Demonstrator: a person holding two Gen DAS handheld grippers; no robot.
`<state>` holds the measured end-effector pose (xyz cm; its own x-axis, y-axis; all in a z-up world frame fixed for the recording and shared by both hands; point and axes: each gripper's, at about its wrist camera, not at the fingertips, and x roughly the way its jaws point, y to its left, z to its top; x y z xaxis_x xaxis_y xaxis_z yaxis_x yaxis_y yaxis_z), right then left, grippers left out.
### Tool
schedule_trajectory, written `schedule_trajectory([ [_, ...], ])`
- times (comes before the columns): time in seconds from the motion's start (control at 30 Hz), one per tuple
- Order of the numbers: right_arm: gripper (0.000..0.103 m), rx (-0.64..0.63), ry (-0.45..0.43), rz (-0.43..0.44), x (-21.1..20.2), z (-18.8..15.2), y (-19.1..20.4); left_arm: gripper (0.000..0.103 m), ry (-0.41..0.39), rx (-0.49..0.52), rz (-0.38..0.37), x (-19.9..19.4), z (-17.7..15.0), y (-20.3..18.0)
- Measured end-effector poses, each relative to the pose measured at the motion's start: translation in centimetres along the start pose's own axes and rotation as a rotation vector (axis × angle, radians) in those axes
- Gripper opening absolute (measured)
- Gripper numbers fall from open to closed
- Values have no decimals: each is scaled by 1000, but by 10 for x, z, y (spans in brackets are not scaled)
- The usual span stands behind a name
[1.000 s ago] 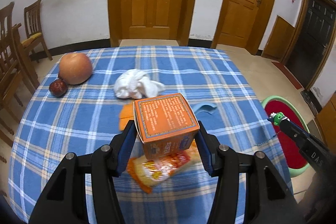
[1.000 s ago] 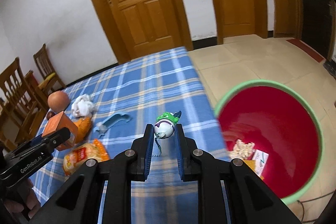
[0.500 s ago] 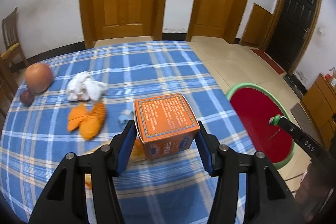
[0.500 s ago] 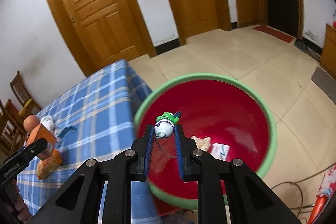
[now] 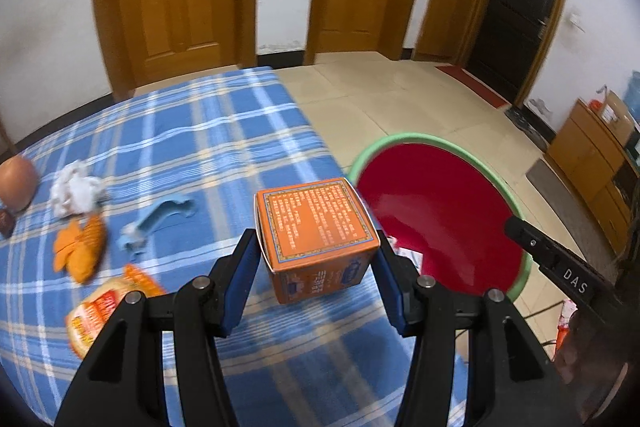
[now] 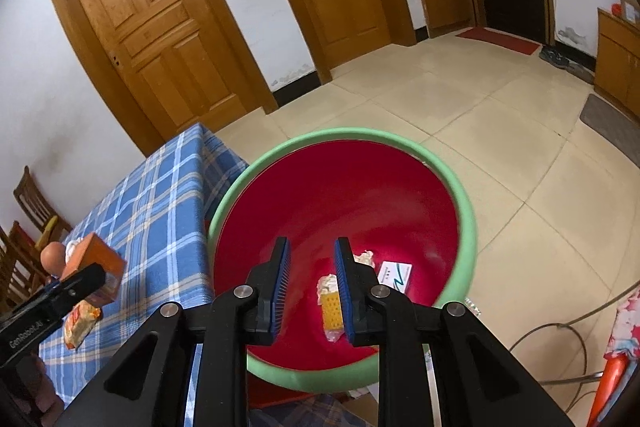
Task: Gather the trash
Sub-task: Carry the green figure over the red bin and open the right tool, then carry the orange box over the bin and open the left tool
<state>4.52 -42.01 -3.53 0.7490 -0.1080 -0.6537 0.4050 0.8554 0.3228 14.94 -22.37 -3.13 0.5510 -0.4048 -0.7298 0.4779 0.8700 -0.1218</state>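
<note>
My left gripper [image 5: 316,243] is shut on an orange printed box [image 5: 316,223], held above the right edge of the blue plaid table [image 5: 224,131]. To its right, on the floor, stands a red basin with a green rim [image 5: 420,139]. My right gripper [image 6: 312,247] hangs over that basin [image 6: 460,195]; its jaws are opening and nothing is between them. In the basin lie a white card [image 6: 396,275], a yellow packet [image 6: 332,311] and crumpled paper [image 6: 366,258]. The small white and green thing is out of sight.
On the table lie a crumpled white tissue [image 5: 74,193], orange peel [image 5: 80,247], a blue scrap [image 5: 160,219], a snack packet [image 5: 104,307] and an apple [image 5: 16,181]. Wooden chairs [image 6: 32,203] stand past the table's left end. A cable [image 6: 560,331] lies on the tiled floor.
Both grippers swung right, from over the table toward the basin. The right gripper's jaws parted and the small white and green thing it held is gone from them.
</note>
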Motion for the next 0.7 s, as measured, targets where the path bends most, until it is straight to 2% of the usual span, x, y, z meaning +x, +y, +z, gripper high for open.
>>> schedule_trajectory([
  [0.3, 26, 51, -25, -26, -14, -4, -25, 57, 17, 78, -86, 24, 8, -42],
  [0.43, 26, 83, -26, -37, -18, -7, -36, 59, 10, 112, -87, 31, 10, -56],
  [0.53, 27, 100, -24, -43, -19, -9, -42, 66, 8, 117, -92, 33, 9, -61],
  [0.63, 29, 112, -25, -47, -22, -10, -47, 67, 11, 120, -91, 35, 8, -62],
  [0.7, 35, 118, -28, -47, -23, -11, -49, 67, 15, 114, -94, 36, 9, -62],
])
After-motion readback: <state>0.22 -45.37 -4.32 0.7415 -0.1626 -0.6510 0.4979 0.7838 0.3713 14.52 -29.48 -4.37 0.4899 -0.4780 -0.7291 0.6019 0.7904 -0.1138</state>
